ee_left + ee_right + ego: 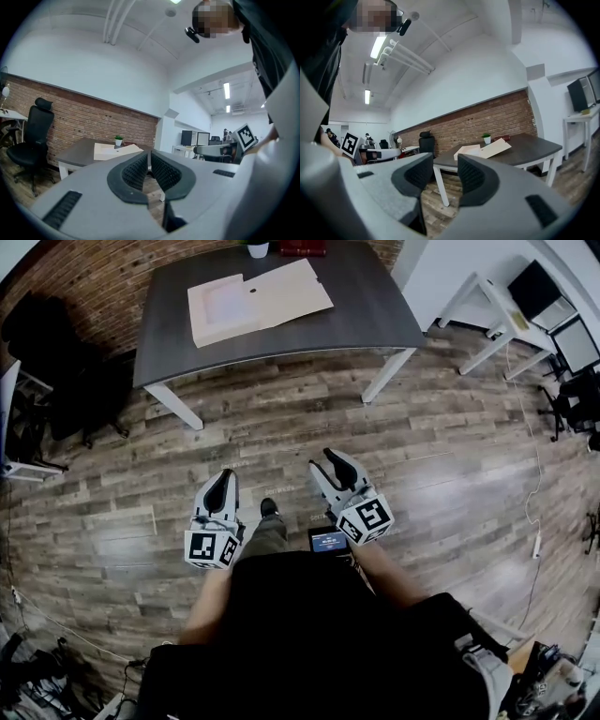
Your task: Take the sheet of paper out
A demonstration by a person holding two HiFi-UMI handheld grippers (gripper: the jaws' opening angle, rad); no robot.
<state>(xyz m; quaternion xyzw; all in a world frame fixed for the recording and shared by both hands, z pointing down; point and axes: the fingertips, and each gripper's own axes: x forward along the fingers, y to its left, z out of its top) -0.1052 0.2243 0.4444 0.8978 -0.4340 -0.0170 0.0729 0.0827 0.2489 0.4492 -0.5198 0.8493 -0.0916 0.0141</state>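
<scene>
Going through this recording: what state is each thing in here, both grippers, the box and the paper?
Left gripper: jaws together, empty.
Right gripper: jaws apart, empty.
Cardboard box: lid open, on the table.
Sheet of paper: lying in the box, not taken out.

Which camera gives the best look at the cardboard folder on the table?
The head view: it sees the cardboard folder from above, whole, on the table. Both gripper views catch it only side-on, low and distant.
</scene>
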